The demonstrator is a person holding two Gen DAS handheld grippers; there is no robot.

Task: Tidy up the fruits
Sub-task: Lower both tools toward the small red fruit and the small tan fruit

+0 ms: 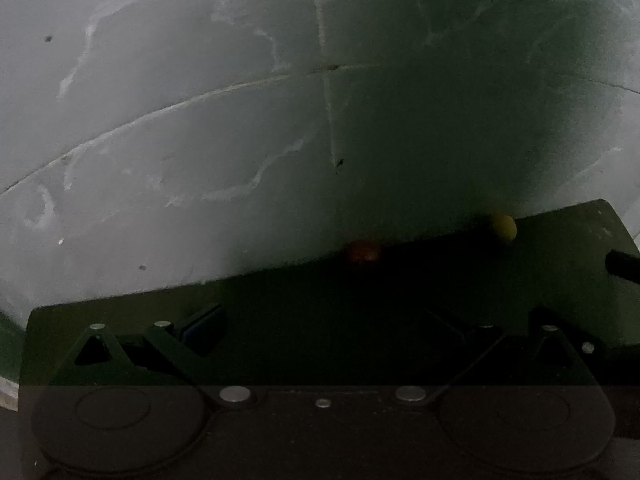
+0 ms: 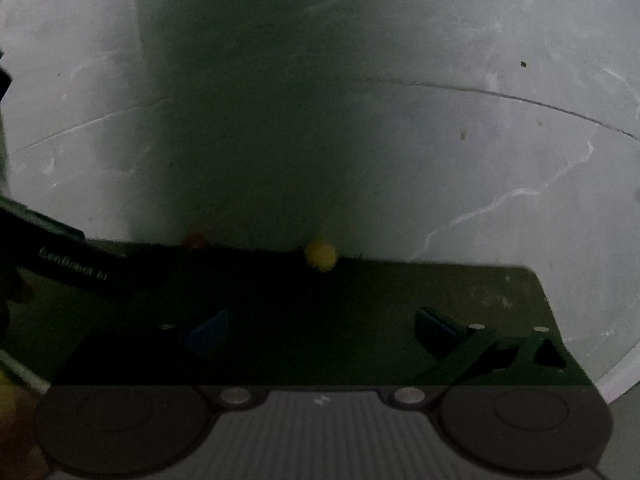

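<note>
The left gripper (image 1: 320,332) has its fingers spread wide with nothing between them, poised low over a dark table (image 1: 280,300), and the right gripper (image 2: 320,332) is likewise spread apart and empty. Beyond them, at the table's far edge, a yellow fruit (image 2: 320,255) and a dim red fruit (image 2: 196,241) sit apart from each other, the red one to the left. Behind the table lies a grey tiled floor (image 1: 160,120) with pale streaks, and the light is poor.
</note>
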